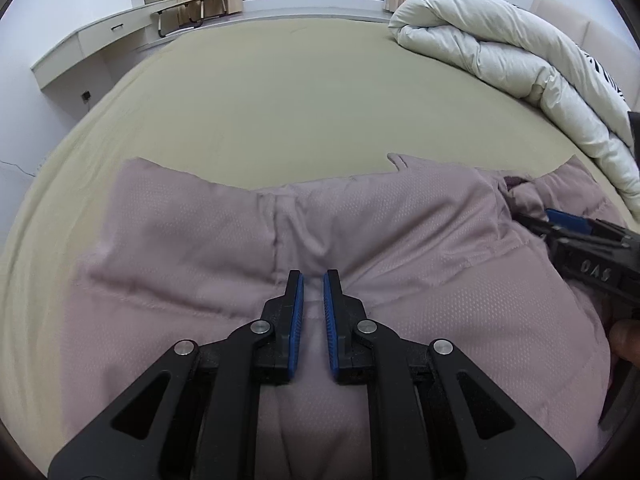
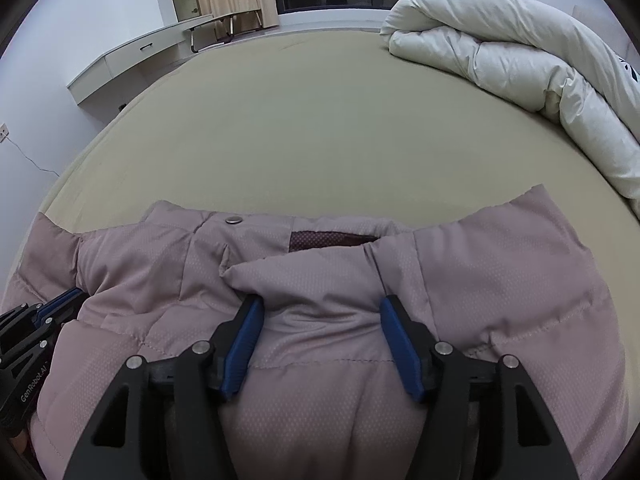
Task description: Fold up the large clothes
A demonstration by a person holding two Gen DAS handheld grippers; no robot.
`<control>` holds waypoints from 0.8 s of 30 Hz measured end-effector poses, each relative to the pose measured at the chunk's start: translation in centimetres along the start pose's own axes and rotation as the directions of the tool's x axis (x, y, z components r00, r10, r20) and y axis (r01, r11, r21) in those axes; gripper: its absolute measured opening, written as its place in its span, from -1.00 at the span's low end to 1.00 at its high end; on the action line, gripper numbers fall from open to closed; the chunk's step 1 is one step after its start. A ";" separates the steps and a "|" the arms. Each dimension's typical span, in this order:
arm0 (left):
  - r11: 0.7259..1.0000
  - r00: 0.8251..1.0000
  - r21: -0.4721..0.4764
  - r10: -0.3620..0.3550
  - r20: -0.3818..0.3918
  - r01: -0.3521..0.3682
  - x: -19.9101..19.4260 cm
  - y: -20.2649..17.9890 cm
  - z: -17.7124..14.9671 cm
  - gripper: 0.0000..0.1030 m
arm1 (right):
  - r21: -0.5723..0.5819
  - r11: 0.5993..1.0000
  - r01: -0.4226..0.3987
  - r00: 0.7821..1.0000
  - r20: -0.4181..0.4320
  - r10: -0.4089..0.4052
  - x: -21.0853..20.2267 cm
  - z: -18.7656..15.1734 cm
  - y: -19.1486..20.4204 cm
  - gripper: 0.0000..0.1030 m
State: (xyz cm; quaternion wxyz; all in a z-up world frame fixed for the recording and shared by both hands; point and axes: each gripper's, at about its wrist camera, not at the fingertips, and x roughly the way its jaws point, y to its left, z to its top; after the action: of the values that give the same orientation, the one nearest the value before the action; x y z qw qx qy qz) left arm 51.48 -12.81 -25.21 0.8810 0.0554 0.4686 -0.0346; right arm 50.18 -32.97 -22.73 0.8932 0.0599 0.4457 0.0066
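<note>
A mauve puffer jacket (image 1: 200, 248) lies on the near part of the bed, also filling the lower half of the right wrist view (image 2: 500, 264). Its collar with a metal snap (image 2: 235, 220) and dark red lining (image 2: 328, 240) faces away. My left gripper (image 1: 313, 280) is nearly shut, pinching a fold of jacket fabric between its blue pads. My right gripper (image 2: 320, 306) is open wide, its fingers resting on the jacket on either side of a puffed fold. The right gripper shows at the right edge of the left wrist view (image 1: 560, 224).
The bed (image 1: 300, 100) has a tan sheet (image 2: 320, 120). A rolled white duvet (image 1: 500, 52) lies at the far right (image 2: 520, 52). A white desk (image 1: 92, 40) and a window with curtains stand beyond the bed.
</note>
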 end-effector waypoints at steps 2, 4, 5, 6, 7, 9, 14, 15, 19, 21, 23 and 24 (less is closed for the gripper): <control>0.999 0.999 0.010 0.045 0.030 -0.045 -3.0 0.1 -1.0 -0.80 | 0.033 0.999 -0.033 0.999 -0.011 0.034 -2.4 -0.2 -0.5 0.27; 0.996 0.995 0.049 0.073 0.070 -0.077 -5.8 -0.1 -2.5 -0.80 | 0.069 0.993 -0.091 0.995 0.038 0.088 -6.4 -1.3 -1.1 0.28; 0.992 0.991 0.078 0.096 0.089 -0.103 -7.1 -0.3 -3.4 -0.80 | 0.060 0.992 -0.108 0.991 0.081 0.103 -8.4 -2.1 -1.4 0.37; 0.988 0.988 0.096 0.113 0.101 -0.123 -7.8 -0.4 -4.0 -0.80 | 0.032 0.994 -0.103 0.987 0.123 0.099 -10.5 -3.3 -1.6 0.43; 0.984 0.986 0.107 0.130 0.105 -0.141 -8.1 -0.3 -4.7 -0.80 | 0.002 0.997 -0.076 0.986 0.147 0.075 -11.7 -4.3 -1.8 0.48; 0.988 0.989 0.083 0.124 0.076 -0.130 -7.5 0.6 -5.6 -0.80 | -0.033 0.999 0.041 0.989 0.143 -0.036 -12.2 -6.6 -3.0 0.51; 0.990 0.991 0.063 0.121 0.059 -0.125 -5.7 1.1 -6.1 -0.80 | 0.034 0.998 -0.061 0.991 0.119 0.056 -9.0 -9.7 -8.1 0.55; 0.991 0.991 0.056 0.116 0.061 -0.119 -5.2 1.5 -6.3 -0.80 | 0.030 0.998 -0.053 0.992 0.119 0.049 -8.6 -9.6 -8.0 0.56; 0.998 0.997 0.011 0.068 0.040 -0.068 -4.8 2.7 -6.5 -0.80 | 0.020 1.000 -0.024 0.993 0.114 0.021 -7.4 -9.2 -7.4 0.61; 0.999 0.998 -0.007 0.047 0.032 -0.047 -5.6 3.5 -6.5 -0.80 | 0.024 0.999 -0.028 0.994 0.104 0.026 -7.5 -9.2 -7.5 0.61; 0.998 0.997 -0.013 0.065 0.038 -0.064 -7.5 4.0 -7.0 -0.80 | 0.032 0.999 -0.011 0.998 0.058 0.009 -8.6 -8.5 -7.5 0.60; 0.997 0.996 -0.015 0.071 0.053 -0.071 -8.5 4.3 -7.3 -0.79 | 0.040 0.999 0.023 0.999 0.038 -0.024 -9.6 -8.1 -7.4 0.59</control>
State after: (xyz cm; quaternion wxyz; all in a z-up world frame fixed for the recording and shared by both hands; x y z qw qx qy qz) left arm 41.21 -7.52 -21.96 0.8943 0.0654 0.4427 -0.0017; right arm 37.64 -40.11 -20.78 0.9001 0.0725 0.4293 -0.0138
